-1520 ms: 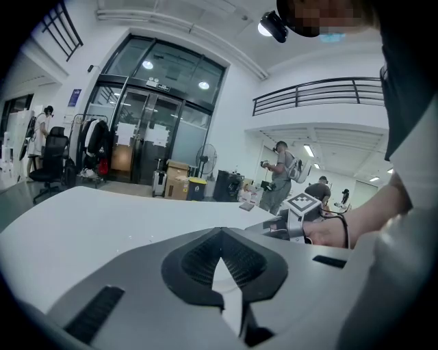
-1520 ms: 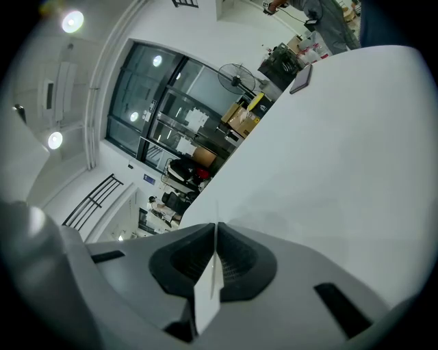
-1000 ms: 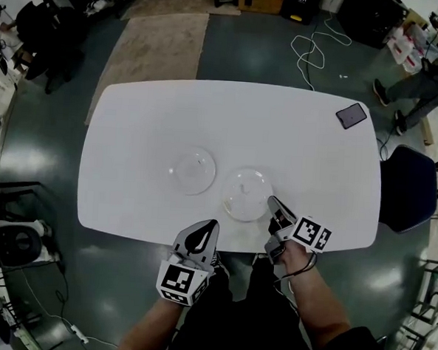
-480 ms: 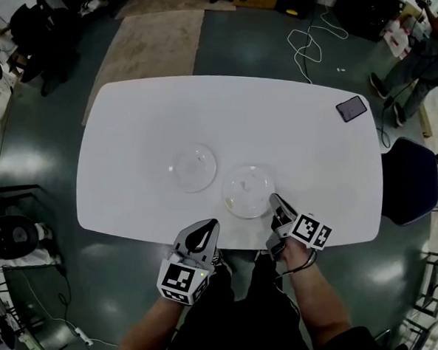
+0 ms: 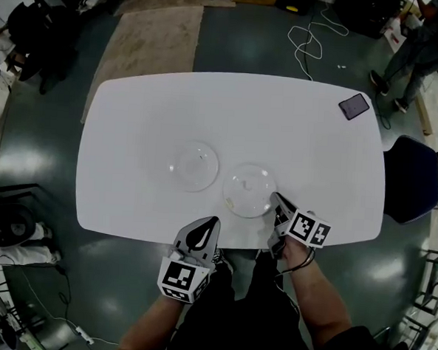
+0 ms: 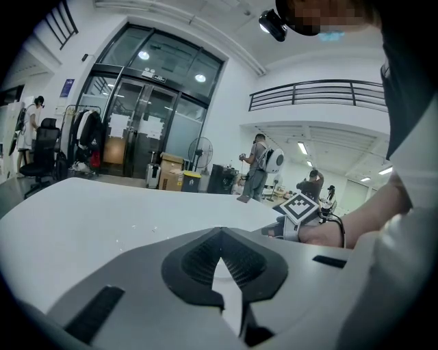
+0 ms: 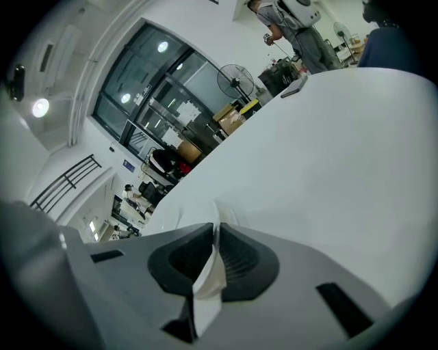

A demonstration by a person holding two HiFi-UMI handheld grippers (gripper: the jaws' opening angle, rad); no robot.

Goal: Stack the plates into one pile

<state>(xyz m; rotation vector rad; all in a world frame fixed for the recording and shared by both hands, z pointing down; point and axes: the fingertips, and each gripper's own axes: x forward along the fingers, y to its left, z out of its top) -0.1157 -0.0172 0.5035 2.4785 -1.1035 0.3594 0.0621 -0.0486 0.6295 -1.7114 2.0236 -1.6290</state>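
Note:
Two clear glass plates rest side by side on the white table point(image 5: 133, 128): the left plate point(image 5: 194, 165) and the right plate point(image 5: 249, 191). My right gripper point(image 5: 277, 198) points at the right plate's near-right rim. Its jaws are opening, with a thin slit showing between them in the right gripper view point(image 7: 215, 229). The rim curves just past the tips, and the pads do not visibly press on it. My left gripper point(image 5: 211, 223) hovers over the table's near edge, short of both plates. It is shut and empty, and its tips meet in the left gripper view point(image 6: 220, 232).
A dark phone point(image 5: 354, 106) lies at the table's far right corner. A dark chair point(image 5: 407, 178) stands beside the right end. A white cable point(image 5: 317, 28) loops on the floor beyond the table, and a person point(image 5: 415, 49) stands at the far right.
My right gripper has rolled a little at the plate's rim, and its jaws have parted slightly. Both plates and my left gripper stay where they were.

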